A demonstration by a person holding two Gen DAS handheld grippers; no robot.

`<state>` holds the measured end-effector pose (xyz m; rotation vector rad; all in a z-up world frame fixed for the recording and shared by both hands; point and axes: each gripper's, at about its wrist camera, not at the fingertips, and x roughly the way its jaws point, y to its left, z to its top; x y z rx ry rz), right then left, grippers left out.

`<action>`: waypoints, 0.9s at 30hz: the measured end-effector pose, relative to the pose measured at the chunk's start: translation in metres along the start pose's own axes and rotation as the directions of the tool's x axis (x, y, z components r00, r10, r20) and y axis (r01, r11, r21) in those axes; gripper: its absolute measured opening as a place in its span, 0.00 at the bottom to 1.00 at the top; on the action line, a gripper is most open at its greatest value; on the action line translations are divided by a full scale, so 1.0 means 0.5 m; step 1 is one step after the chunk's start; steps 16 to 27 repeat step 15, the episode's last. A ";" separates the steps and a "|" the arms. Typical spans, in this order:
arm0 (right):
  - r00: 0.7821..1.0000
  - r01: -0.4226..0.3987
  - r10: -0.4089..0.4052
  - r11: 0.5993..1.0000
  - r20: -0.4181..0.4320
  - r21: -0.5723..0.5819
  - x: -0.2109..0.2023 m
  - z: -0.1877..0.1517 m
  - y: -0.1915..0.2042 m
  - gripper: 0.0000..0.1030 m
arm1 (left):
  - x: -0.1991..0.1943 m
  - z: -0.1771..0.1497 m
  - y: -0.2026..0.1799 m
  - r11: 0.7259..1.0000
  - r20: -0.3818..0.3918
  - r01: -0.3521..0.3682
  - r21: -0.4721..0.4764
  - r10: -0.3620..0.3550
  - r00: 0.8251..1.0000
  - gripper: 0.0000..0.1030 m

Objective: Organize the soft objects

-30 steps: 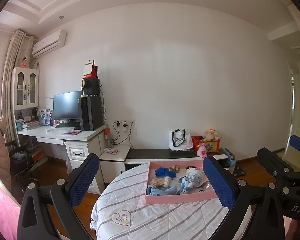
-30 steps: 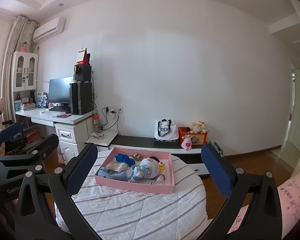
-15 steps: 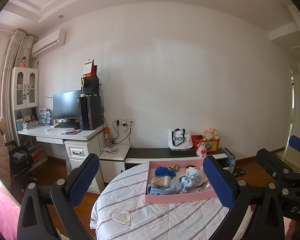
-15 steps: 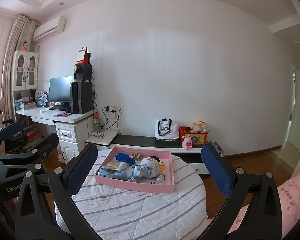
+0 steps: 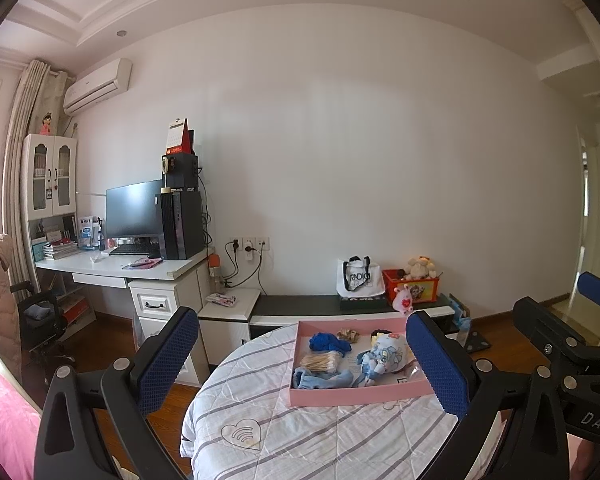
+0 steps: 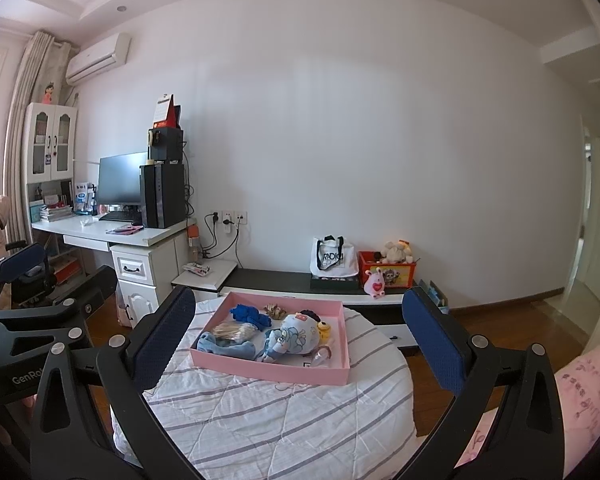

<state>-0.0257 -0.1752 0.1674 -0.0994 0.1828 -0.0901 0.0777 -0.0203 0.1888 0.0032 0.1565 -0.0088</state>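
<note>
A pink tray (image 5: pixel 352 397) (image 6: pixel 268 372) sits on a round table with a striped quilted cover (image 5: pixel 300 432) (image 6: pixel 284 420). In the tray lie a blue plush doll (image 5: pixel 384 358) (image 6: pixel 296 334), a dark blue soft item (image 5: pixel 328 343) (image 6: pixel 250 315), a light blue cloth (image 5: pixel 320 380) (image 6: pixel 224 347), a beige bundle (image 5: pixel 320 361) (image 6: pixel 234 330) and a scrunchie (image 5: pixel 348 334) (image 6: pixel 275 311). My left gripper (image 5: pixel 300 364) and right gripper (image 6: pixel 296 348) are both open and empty, held well back from the tray.
A white desk (image 5: pixel 140 272) with monitor and computer tower stands at the left. A low bench (image 5: pixel 340 308) along the wall holds a tote bag (image 5: pixel 358 278) and a red toy box (image 5: pixel 410 288). A pink cushion (image 6: pixel 580 392) lies at right.
</note>
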 end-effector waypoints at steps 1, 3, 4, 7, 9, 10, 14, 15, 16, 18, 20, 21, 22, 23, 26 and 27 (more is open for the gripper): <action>1.000 -0.001 0.001 1.000 0.000 0.000 0.000 0.000 0.000 1.00 | -0.001 0.000 0.000 1.000 0.002 -0.001 0.001 0.001 1.000 1.00; 1.000 -0.002 0.002 1.000 0.000 0.001 0.000 0.000 0.000 1.00 | -0.002 0.001 0.000 1.000 0.004 -0.002 -0.001 0.002 1.000 1.00; 1.000 -0.003 0.003 1.000 0.000 0.003 -0.001 0.000 -0.001 1.00 | -0.003 0.002 0.001 1.000 0.006 -0.003 -0.001 0.003 1.000 1.00; 1.000 -0.003 0.003 1.000 0.002 0.005 -0.002 0.002 0.001 1.00 | -0.006 0.002 0.001 1.000 0.007 -0.003 0.001 0.003 1.000 1.00; 1.000 -0.005 0.005 1.000 0.004 0.008 -0.004 0.001 0.001 1.00 | -0.008 0.003 0.002 1.000 0.009 -0.003 0.000 0.003 1.000 1.00; 1.000 -0.006 0.005 1.000 0.005 0.009 -0.004 0.003 0.002 1.00 | -0.010 0.003 0.002 1.000 0.011 -0.005 -0.001 0.005 1.000 1.00; 1.000 -0.009 0.009 1.000 0.002 0.013 -0.001 0.003 0.003 1.00 | -0.011 0.002 0.002 1.000 0.012 -0.011 0.001 0.011 1.000 1.00; 1.000 -0.009 0.009 1.000 0.003 0.013 -0.001 0.003 0.002 1.00 | -0.011 0.002 0.002 1.000 0.011 -0.010 0.001 0.010 1.000 1.00; 1.000 -0.009 0.009 1.000 0.003 0.013 -0.001 0.003 0.002 1.00 | -0.011 0.002 0.002 1.000 0.011 -0.010 0.001 0.010 1.000 1.00; 1.000 -0.009 0.009 1.000 0.003 0.013 -0.001 0.003 0.002 1.00 | -0.011 0.002 0.002 1.000 0.011 -0.010 0.001 0.010 1.000 1.00; 1.000 -0.009 0.009 1.000 0.003 0.013 -0.001 0.003 0.002 1.00 | -0.011 0.002 0.002 1.000 0.011 -0.010 0.001 0.010 1.000 1.00; 1.000 -0.009 0.009 1.000 0.003 0.013 -0.001 0.003 0.002 1.00 | -0.011 0.002 0.002 1.000 0.011 -0.010 0.001 0.010 1.000 1.00; 1.000 -0.009 0.009 1.000 0.003 0.013 -0.001 0.003 0.002 1.00 | -0.011 0.002 0.002 1.000 0.011 -0.010 0.001 0.010 1.000 1.00; 1.000 -0.009 0.009 1.000 0.003 0.013 -0.001 0.003 0.002 1.00 | -0.011 0.002 0.002 1.000 0.011 -0.010 0.001 0.010 1.000 1.00; 1.000 -0.009 0.009 1.000 0.003 0.013 -0.001 0.003 0.002 1.00 | -0.011 0.002 0.002 1.000 0.011 -0.010 0.001 0.010 1.000 1.00; 1.000 -0.009 0.009 1.000 0.003 0.013 -0.001 0.003 0.002 1.00 | -0.011 0.002 0.002 1.000 0.011 -0.010 0.001 0.010 1.000 1.00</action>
